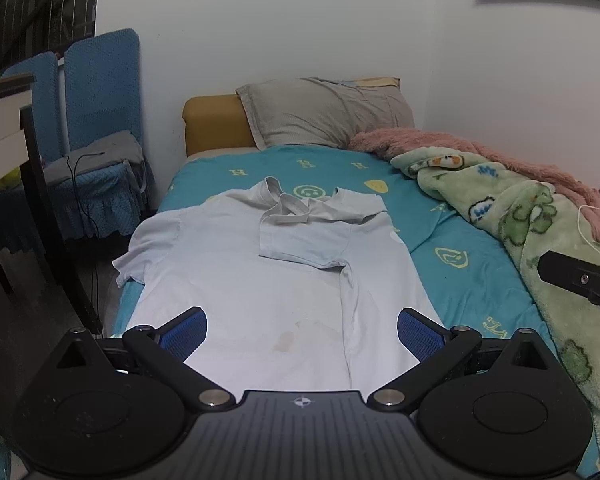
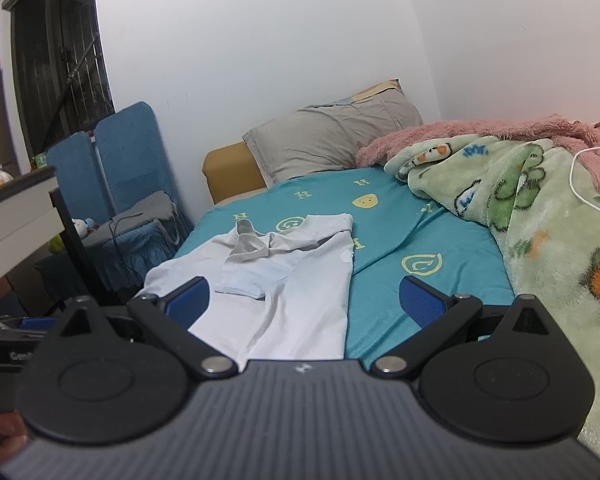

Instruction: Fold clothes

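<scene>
Pale blue shirt [image 1: 236, 272]; teal smiley-print sheet [image 1: 460, 280]; grey pillow [image 1: 324, 112].

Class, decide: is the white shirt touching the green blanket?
Apart. In the left wrist view, teal sheet shows plainly between the white shirt and the green blanket.

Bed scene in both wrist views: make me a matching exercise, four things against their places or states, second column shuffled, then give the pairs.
Things:
1. pale blue collared shirt
2. grey rectangular pillow
3. green fleece cartoon blanket
4. left gripper

Places or states:
A. leaning on the mustard headboard
B. bunched along the bed's wall side
C. open, holding nothing
D. spread on the teal bedsheet, one sleeve folded inward

Pairs: 1-D, 2-A, 3-B, 4-C
</scene>
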`<state>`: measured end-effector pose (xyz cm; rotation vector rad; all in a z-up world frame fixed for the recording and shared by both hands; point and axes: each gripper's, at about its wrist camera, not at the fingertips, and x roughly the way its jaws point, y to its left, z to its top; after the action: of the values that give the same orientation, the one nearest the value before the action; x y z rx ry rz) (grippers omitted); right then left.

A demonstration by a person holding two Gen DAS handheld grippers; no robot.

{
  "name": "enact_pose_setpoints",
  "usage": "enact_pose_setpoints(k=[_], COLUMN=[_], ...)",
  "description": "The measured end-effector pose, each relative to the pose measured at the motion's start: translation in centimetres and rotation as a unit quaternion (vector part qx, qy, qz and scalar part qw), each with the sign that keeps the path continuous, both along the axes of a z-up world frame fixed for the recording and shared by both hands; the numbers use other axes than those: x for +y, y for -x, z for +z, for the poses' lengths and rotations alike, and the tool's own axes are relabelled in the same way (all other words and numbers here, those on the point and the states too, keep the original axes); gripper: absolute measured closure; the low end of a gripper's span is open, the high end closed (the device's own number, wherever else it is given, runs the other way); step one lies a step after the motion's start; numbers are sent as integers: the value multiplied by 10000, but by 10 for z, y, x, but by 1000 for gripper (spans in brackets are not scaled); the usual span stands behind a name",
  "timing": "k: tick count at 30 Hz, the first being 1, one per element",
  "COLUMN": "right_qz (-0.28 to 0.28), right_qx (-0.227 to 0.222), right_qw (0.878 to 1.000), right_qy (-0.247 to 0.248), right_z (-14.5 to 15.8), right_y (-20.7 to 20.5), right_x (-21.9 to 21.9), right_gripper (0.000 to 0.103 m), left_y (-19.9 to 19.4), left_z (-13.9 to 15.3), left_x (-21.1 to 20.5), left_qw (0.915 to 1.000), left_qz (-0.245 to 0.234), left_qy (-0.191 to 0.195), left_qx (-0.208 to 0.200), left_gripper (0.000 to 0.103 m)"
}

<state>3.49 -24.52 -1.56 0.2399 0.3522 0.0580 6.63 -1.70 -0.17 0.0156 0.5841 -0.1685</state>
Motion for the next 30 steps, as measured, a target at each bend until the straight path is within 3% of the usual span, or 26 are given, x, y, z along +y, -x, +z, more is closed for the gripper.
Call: enact_pose_setpoints(k=[8, 14, 22, 26, 30], right_qz=[102, 556, 1591, 1896, 2374], right_qx=[136, 431, 824, 1363, 1287], right_qw=[9993, 9956, 9748, 9672, 9520], right_qy=[323, 617, 1328, 998, 1439], right_z=[-4, -5, -5, -23, -43], right_y=[-6, -26, -128, -206, -254], right_x=[13, 33, 128, 187, 259], right_gripper=[0, 0, 2, 6, 12], left_y=[3, 10, -4, -15, -27], left_z=[-2, 1, 4, -4, -14], left_x=[31, 52, 128, 157, 177], left_qw=[9998, 10000, 9975, 9937, 9895], left_qz=[-7, -45, 598, 1120, 1401], left_qy=[175, -15, 362, 46, 295], left_qx=[72, 20, 59, 61, 200], left_gripper=[0, 0, 0, 0, 0])
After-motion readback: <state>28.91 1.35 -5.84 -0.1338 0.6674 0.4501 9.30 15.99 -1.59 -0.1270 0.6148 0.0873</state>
